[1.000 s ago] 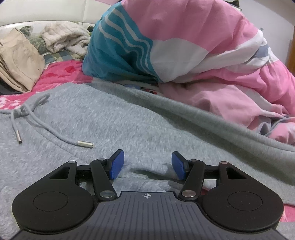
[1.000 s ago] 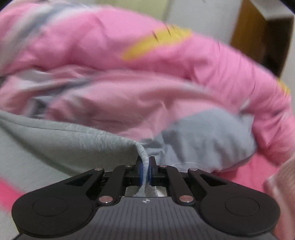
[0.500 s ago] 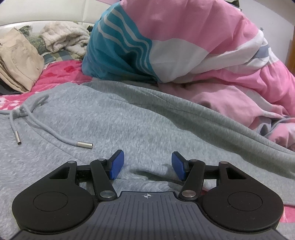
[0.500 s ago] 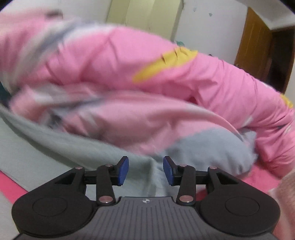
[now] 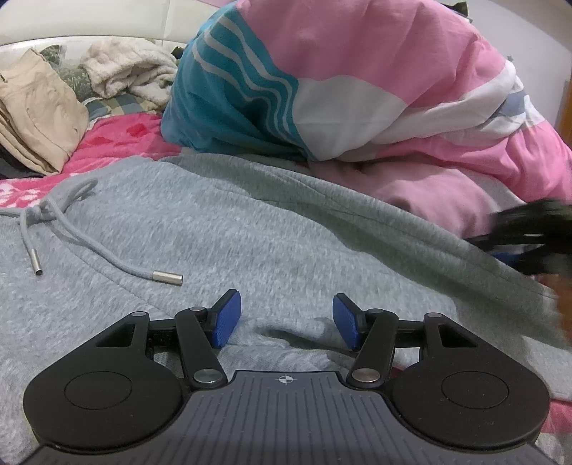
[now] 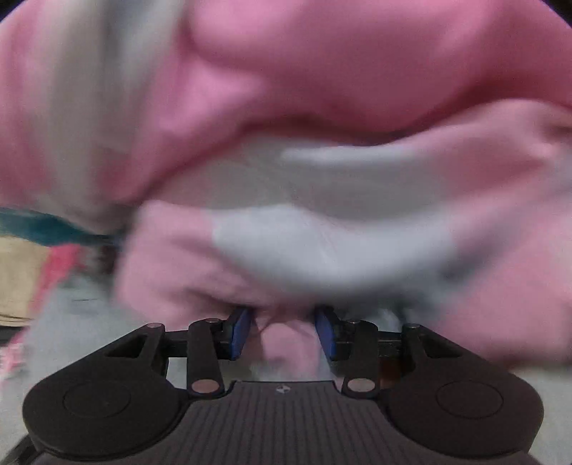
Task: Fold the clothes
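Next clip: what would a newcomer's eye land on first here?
The big pink quilt with its teal striped patch, heaped at the back of the bed, dominates the left wrist view. In front lie the grey sweatpants, their metal-tipped drawstring at left, with the open left tongs low over them.

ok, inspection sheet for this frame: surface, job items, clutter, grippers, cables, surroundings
surface: bed with pink floral sheet.
job's things: grey sweatpants spread flat, drawstring loose on top.
clutter: pink quilt heaped behind; beige garment and cream towel far left.
grippers: left gripper open over the sweatpants; right gripper open, blurred, pushed against the quilt.
cables: nothing seen.
surroundings: white headboard.
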Demonstrator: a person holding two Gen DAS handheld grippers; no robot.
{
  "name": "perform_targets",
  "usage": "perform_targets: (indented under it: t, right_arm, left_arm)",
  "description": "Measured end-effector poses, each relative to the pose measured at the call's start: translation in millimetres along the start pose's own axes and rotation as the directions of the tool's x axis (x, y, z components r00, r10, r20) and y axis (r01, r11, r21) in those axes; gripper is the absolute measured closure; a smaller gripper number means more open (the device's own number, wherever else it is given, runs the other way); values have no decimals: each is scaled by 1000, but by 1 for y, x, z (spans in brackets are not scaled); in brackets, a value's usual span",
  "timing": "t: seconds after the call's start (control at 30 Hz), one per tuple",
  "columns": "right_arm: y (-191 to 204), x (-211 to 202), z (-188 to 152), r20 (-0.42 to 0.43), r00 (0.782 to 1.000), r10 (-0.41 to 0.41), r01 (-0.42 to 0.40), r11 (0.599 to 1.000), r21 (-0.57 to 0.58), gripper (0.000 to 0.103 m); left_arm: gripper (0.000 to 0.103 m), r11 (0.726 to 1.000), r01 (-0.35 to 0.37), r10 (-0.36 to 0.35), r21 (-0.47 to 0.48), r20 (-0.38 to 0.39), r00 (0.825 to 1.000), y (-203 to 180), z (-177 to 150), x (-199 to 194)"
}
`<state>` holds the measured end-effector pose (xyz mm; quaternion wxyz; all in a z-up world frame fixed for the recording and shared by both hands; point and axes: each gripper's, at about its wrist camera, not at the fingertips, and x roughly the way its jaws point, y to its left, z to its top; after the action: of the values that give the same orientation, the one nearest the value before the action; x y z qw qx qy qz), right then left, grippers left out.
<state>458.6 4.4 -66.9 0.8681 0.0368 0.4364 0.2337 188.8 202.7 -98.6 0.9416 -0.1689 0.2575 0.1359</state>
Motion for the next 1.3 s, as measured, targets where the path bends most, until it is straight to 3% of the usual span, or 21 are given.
perform_targets:
  t: [0.17, 0.3, 0.5, 0.73, 0.87, 0.93, 1.2, 1.23, 1.3]
  right_arm:
    - [-4, 47, 47, 81, 995, -49, 44, 997, 61, 61]
    - [-5, 54, 53, 80, 994, -76, 67, 992, 106, 61]
    - [-6, -22, 14, 75, 997, 34, -36, 999, 38, 59]
    - [-8, -113, -33, 72, 984, 161, -158, 987, -39, 59]
    - [-22, -127, -44, 80, 985, 152, -157, 986, 56, 60]
    - [-29, -133, -50, 83, 985, 148, -156, 982, 103, 66]
    - [-57, -160, -72, 95, 987, 129, -151, 945, 289, 64]
    - [-61, -177, -81, 111, 987, 115, -144, 942, 305, 64]
    - [-73, -250, -116, 189, 981, 48, -107, 943, 315, 62]
  left_arm:
    - [46, 1000, 2, -2, -4, -9, 1000, 1, 0, 2]
    - [46, 1000, 8, -9, -13, -17, 1000, 3, 0, 5]
    - [46, 1000, 13, -13, -21, -17, 1000, 5, 1, 4]
    - [46, 999, 11, -12, -32, -16, 1000, 6, 2, 2]
    - [46, 999, 7, -7, -31, -13, 1000, 6, 1, 3]
    - [46, 1000, 5, -5, -29, -15, 1000, 7, 2, 5]
    - [46, 998, 15, -15, -53, -9, 1000, 12, 5, -1]
    - [45, 998, 17, -18, -60, -5, 1000, 13, 6, -3]
    - [42, 997, 6, -4, -71, 20, 1000, 16, 7, -10]
